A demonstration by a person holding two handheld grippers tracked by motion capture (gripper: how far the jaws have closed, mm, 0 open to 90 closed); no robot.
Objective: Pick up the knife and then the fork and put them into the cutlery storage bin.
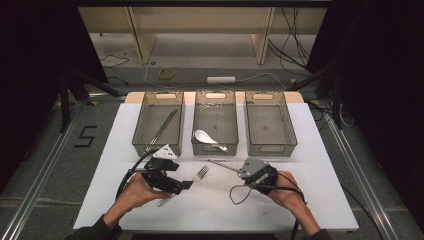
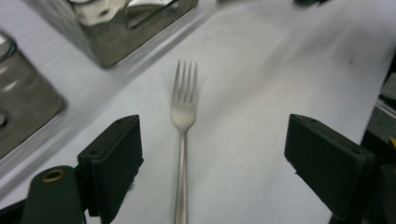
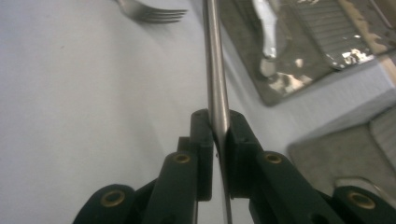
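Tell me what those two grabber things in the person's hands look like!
Both are black. The left gripper has a pale grey three-cornered plate on top; the right gripper has a darker grey one. A black cable loops out from each. Close up, the fingers are chunky black blocks with small brass-coloured rings at the joints. The person wears dark sleeves.

Three grey mesh bins stand in a row at the upper middle of the frame on a white worktop (image 1: pixel 310 165): left bin (image 1: pixel 141 131) holding long thin metal sticks (image 1: pixel 164 125), centre bin (image 1: pixel 215 102) holding a white spoon (image 1: pixel 206 137), right bin (image 1: pixel 289 131). Beyond, on the floor: tape roll (image 1: pixel 166 74), power strip (image 1: pixel 221 79)
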